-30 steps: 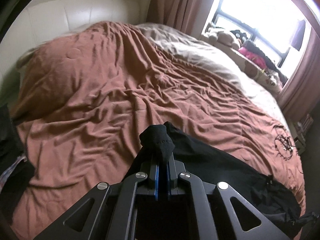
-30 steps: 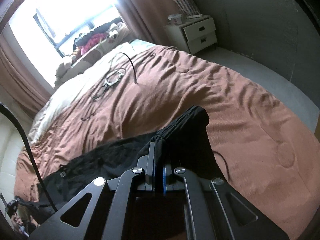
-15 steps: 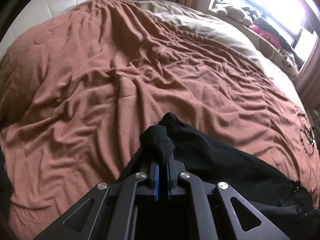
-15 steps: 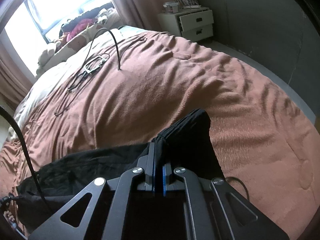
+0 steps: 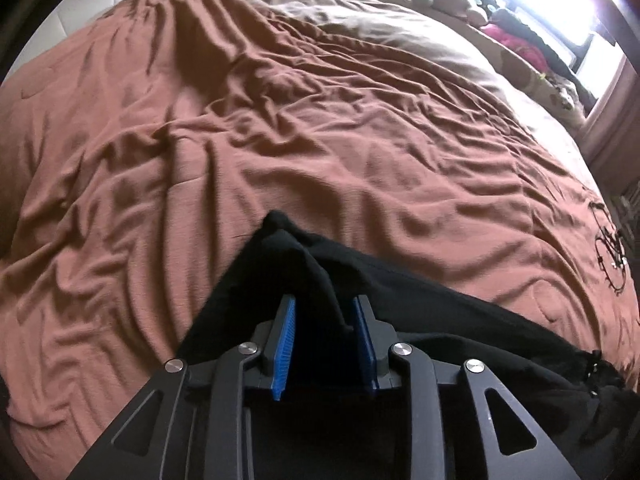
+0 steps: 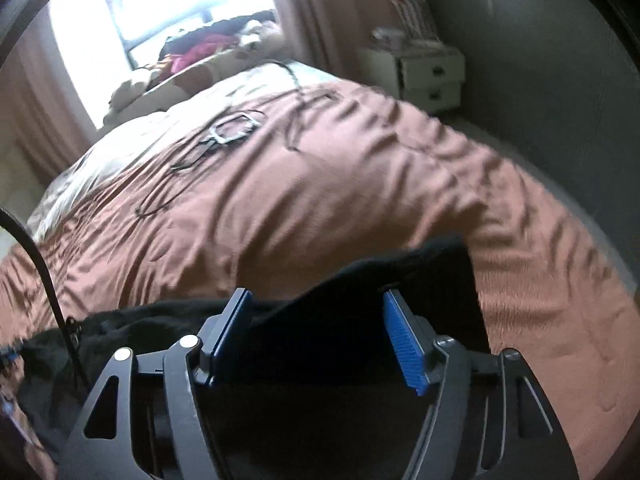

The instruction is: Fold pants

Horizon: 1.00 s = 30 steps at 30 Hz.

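pants (image 5: 440,304) on bed (image 5: 280,120), cables (image 6: 224,136) likely beyond

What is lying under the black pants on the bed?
The black pants lie on the wrinkled brown blanket, which shows all around them. Whatever is directly beneath the fabric is covered and cannot be seen.

Black pants (image 5: 460,320) (rumpled) across bedspread (image 5: 280,140)

A rumpled brown comforter (image 5: 304,128) covers the bed. Bright window (image 6: 168,4) behind pink curtains (image 6: 316,12). White nightstand (image 6: 428,76) against grey wall (image 6: 540,60).
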Each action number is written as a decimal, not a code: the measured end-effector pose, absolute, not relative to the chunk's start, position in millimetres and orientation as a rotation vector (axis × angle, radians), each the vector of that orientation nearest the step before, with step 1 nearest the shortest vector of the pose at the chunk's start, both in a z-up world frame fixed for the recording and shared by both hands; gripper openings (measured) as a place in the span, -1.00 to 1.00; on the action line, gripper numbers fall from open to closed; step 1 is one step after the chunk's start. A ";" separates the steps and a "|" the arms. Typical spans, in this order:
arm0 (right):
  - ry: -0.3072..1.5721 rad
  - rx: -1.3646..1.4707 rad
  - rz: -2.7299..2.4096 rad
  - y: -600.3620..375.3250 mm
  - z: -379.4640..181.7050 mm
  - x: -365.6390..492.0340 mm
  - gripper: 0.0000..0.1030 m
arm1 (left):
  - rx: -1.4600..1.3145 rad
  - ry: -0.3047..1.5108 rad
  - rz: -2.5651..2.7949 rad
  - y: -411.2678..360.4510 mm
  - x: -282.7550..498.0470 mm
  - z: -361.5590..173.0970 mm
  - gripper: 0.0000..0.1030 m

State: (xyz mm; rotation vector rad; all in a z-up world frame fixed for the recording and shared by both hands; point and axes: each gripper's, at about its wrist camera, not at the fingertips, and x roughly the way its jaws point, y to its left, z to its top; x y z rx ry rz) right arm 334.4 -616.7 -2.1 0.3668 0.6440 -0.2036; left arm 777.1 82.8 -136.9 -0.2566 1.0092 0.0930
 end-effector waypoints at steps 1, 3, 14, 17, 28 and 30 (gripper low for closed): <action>0.634 0.339 -0.189 -610.1 1.1 334.6 0.27 | -0.260 1.013 0.090 80.3 778.7 -137.0 -0.39; 0.623 0.287 -0.159 -596.6 5.2 335.0 0.27 | -0.270 1.018 0.087 76.0 782.6 -137.6 -0.39; 0.724 -0.028 0.186 -490.6 -2.3 378.3 0.27 | -0.306 1.023 0.103 73.6 793.1 -141.6 -0.40; 0.764 -0.083 0.243 -475.8 -9.2 391.9 0.27 | -0.293 1.017 0.113 75.0 794.3 -142.4 -0.63; 0.876 -0.317 0.324 -432.8 -30.0 454.9 0.27 | -0.274 1.014 0.137 84.8 796.5 -145.4 -0.89; 0.880 -0.336 0.331 -425.9 -36.4 461.3 0.27 | -0.269 1.017 0.138 84.3 796.8 -146.7 -0.89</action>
